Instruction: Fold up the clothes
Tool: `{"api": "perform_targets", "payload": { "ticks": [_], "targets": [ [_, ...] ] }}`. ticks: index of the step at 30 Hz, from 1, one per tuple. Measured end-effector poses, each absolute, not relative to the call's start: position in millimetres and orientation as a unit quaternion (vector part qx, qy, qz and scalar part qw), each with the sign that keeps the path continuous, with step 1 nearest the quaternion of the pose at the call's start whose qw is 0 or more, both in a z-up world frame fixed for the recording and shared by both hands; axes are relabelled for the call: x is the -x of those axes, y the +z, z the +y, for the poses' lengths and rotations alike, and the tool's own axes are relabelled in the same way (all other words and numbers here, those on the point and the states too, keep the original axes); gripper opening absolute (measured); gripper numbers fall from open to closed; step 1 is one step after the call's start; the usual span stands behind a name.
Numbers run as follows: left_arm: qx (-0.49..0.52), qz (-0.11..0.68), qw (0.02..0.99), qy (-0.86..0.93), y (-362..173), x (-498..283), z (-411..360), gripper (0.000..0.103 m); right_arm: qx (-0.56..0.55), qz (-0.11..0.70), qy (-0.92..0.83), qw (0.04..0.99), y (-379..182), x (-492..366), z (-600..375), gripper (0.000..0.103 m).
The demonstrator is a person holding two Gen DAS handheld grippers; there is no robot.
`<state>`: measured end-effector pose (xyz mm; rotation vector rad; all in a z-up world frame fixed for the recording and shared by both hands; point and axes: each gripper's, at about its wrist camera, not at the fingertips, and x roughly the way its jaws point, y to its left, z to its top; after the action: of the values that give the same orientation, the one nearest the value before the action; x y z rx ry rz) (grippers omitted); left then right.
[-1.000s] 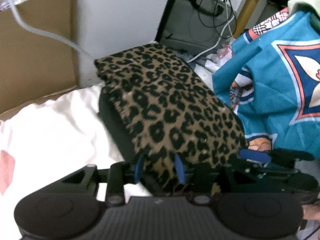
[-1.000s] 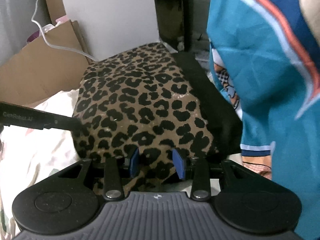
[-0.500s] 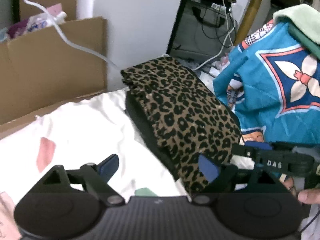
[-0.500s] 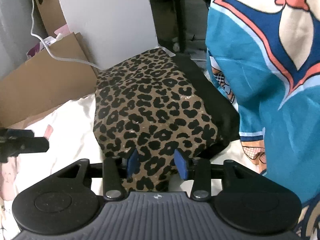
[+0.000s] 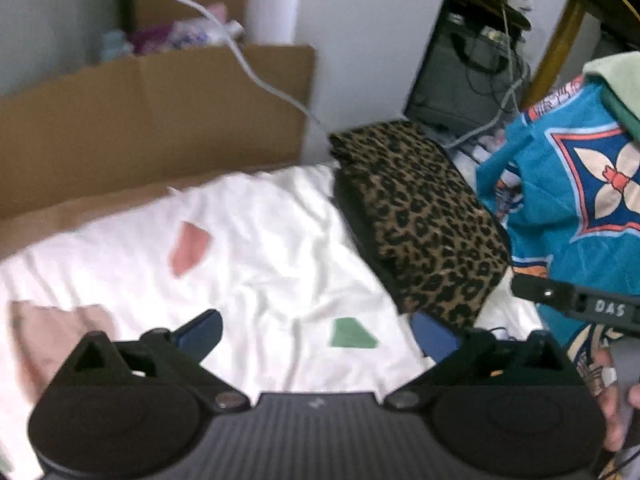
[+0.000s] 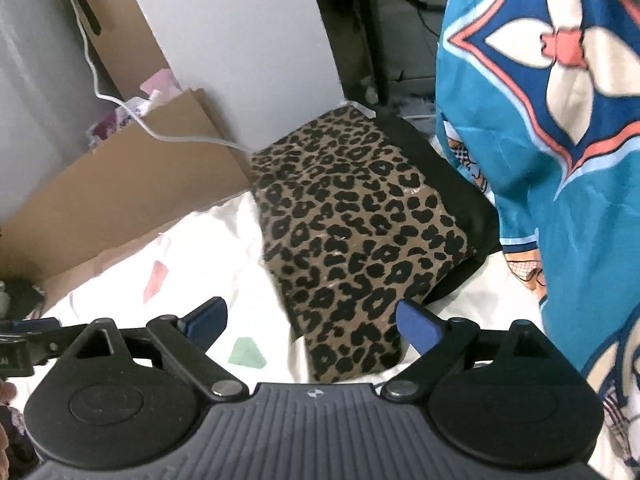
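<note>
A folded leopard-print garment (image 5: 420, 216) lies on a folded black garment (image 5: 360, 224) on the white bedsheet (image 5: 260, 248); it also shows in the right wrist view (image 6: 352, 232). My left gripper (image 5: 316, 332) is open and empty, pulled back over the sheet to the garment's left. My right gripper (image 6: 316, 324) is open and empty, its jaws either side of the garment's near corner without touching. The right gripper's side (image 5: 576, 304) shows in the left wrist view.
A teal patterned cloth (image 6: 560, 140) hangs close on the right, also in the left wrist view (image 5: 580, 200). A cardboard box (image 5: 140, 128) with a white cable (image 5: 256, 72) stands behind the bed. A dark cabinet with wires (image 5: 468, 72) is at the back.
Both grippers have let go of the leopard-print garment and opened. Both have drawn back from it, the left one also shifting left over the sheet.
</note>
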<state>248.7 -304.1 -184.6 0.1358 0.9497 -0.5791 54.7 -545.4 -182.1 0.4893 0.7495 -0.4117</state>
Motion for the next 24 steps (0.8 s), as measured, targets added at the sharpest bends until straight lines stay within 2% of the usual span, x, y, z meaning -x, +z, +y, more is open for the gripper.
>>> {"api": "perform_targets", "payload": {
  "ticks": [7,11,14,19,24],
  "targets": [
    [-0.067,0.440,0.872,-0.205,-134.5,-226.4,-262.6,0.103,-0.215,0.366,-0.189,0.886,-139.4,-38.8,-514.7,0.095],
    [-0.083,0.442,0.875,-0.177,-113.0,-204.2,-240.8,0.098,-0.210,0.379,-0.174,0.884,-118.0,-26.1,-491.4,0.095],
    [-0.093,0.462,0.868,-0.160,-98.7,-184.1,-225.0,0.098,-0.207,0.388,-0.163,0.883,-102.0,-16.6,-474.0,0.095],
    [-0.066,0.514,0.847,-0.123,-81.3,-153.0,-191.0,0.101,-0.201,0.404,-0.145,0.881,-75.2,-0.7,-444.9,0.095],
    [-0.039,0.505,0.853,-0.124,-54.6,-125.7,-163.9,0.103,-0.207,0.418,-0.123,0.876,-46.8,16.2,-420.2,0.095]
  ]
}}
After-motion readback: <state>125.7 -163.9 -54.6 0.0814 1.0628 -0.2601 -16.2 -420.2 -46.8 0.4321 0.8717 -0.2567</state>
